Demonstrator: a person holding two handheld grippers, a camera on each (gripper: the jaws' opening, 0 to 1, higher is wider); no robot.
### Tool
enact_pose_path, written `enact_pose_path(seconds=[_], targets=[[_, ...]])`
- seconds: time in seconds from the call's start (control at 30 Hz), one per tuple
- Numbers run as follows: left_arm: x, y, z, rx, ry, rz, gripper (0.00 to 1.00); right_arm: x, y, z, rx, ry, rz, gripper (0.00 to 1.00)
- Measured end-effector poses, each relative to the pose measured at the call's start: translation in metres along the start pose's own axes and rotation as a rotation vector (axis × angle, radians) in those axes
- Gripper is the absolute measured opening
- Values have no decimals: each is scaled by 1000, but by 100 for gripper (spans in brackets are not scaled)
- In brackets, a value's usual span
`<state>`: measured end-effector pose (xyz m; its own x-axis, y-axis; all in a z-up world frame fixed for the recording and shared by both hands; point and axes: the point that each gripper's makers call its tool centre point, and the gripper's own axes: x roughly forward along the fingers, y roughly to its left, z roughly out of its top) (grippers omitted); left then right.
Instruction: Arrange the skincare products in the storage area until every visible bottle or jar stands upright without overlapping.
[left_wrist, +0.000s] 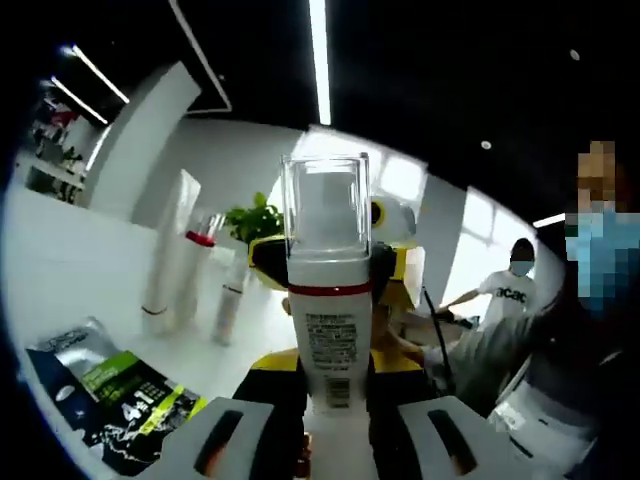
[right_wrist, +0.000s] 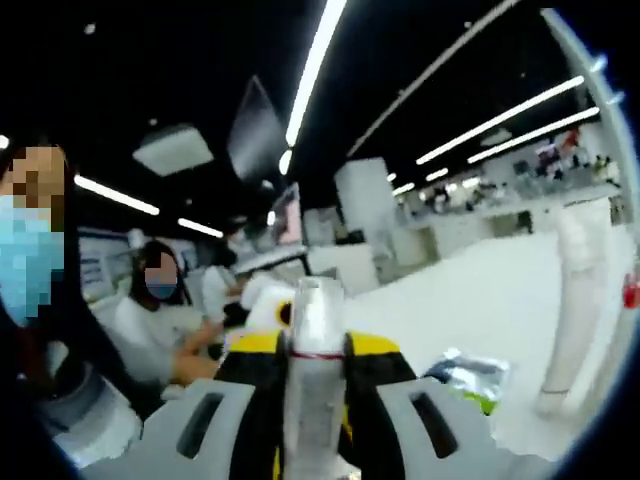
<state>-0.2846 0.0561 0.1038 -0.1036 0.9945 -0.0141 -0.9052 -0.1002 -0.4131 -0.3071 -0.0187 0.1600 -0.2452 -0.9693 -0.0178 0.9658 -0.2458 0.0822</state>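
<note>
The left gripper (left_wrist: 335, 440) has its two pale grey jaws closed on the lower body of a white plastic pump bottle with a red band and a clear square cap (left_wrist: 328, 290), which stands upright between them in the left gripper view, printed label and barcode facing the camera; gripping low on the straight-sided body keeps the tall cap free and, I judge, lets the bottle be set down on its base without tipping. In the right gripper view a similar white bottle with a red ring and translucent cap (right_wrist: 312, 370) rises between the jaws of the right gripper (right_wrist: 315, 430), clamped near its lower part, with a yellow-and-black gripper body just behind it, which looks like the other tool meeting it, so both may be steadying one bottle, though I cannot tell that for certain. On the smooth white tabletop (left_wrist: 70, 270) stand a tall white tube with a flat crimped top (left_wrist: 172, 250), a glossy-looking slim white bottle with a red collar (left_wrist: 231, 300) just beside it, both already upright and apart, and nearer the camera a crinkled silver, black and green foil sachet (left_wrist: 110, 385) lies flat. The held bottle looks rigid and slick, so a firm, level grip matters
</note>
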Motion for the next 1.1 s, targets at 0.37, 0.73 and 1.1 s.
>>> enact_pose_path(seconds=[0.37, 0.73, 1.1], targets=[[-17, 62, -7, 233, 122, 454, 22, -3, -29, -18, 13, 71, -99, 37], [-33, 88, -2, 424, 168, 696, 22, 4, -48, -38, 7, 118, -299, 23], [-31, 88, 13, 686, 97, 705, 39, -27, -66, -16, 26, 90, -411, 19]])
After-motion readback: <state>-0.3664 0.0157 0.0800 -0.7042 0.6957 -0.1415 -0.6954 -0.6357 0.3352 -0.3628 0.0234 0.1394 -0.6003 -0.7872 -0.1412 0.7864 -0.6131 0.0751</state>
